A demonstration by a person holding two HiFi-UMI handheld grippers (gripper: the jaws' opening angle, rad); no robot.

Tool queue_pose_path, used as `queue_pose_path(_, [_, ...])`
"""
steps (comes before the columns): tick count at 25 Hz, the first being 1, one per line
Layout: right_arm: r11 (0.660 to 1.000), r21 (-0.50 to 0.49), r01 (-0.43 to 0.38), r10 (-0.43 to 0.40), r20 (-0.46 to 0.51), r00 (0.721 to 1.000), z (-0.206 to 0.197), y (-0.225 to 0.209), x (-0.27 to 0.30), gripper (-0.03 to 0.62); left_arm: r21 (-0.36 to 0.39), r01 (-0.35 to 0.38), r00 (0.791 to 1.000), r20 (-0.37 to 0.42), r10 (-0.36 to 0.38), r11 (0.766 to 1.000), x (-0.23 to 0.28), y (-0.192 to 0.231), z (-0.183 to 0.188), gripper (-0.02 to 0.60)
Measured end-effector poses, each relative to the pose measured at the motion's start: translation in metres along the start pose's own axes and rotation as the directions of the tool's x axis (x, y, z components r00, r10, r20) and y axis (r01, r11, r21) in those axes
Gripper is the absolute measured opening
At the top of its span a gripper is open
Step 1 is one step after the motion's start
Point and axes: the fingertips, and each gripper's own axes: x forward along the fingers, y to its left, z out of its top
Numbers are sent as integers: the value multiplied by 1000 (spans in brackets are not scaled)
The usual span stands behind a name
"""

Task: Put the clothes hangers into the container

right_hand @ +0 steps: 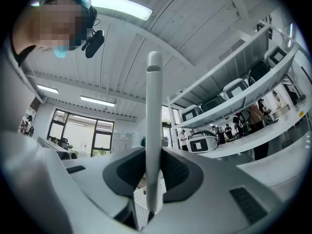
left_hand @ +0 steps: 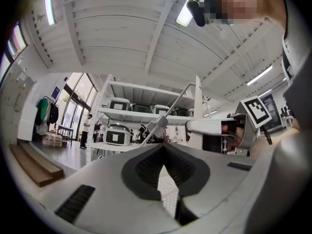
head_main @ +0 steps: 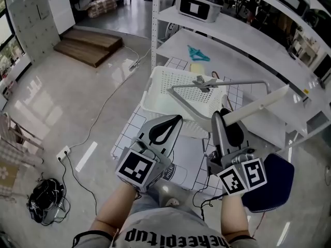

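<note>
My right gripper (head_main: 226, 119) is shut on a white and grey clothes hanger (head_main: 258, 105), gripping its thick white bar (right_hand: 154, 130), which runs straight up between the jaws in the right gripper view (right_hand: 155, 172). The hanger's thin frame and clip (head_main: 204, 81) hang over the white perforated basket (head_main: 155, 87). My left gripper (head_main: 166, 128) is shut and holds nothing, just in front of the basket's near wall. From the left gripper view (left_hand: 165, 150) the hanger (left_hand: 168, 112) and the right gripper (left_hand: 224, 130) show ahead. A blue hanger (head_main: 198, 53) lies on the shelf behind.
The basket stands on a checked mat (head_main: 132, 130) in front of a white shelf rack (head_main: 243, 61) holding a grey appliance (head_main: 199, 4). A blue stool (head_main: 274, 182) is at my right. Cables and a socket strip (head_main: 63, 153), a black bag (head_main: 45, 200) and wooden steps (head_main: 88, 44) are on the floor to the left.
</note>
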Motion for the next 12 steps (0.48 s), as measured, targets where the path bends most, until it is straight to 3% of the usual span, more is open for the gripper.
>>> queue_pose_path(12, [999, 6, 32, -32, -56, 998, -27, -10, 64, 94, -47, 26, 999, -41, -28, 999, 16, 59, -12, 14])
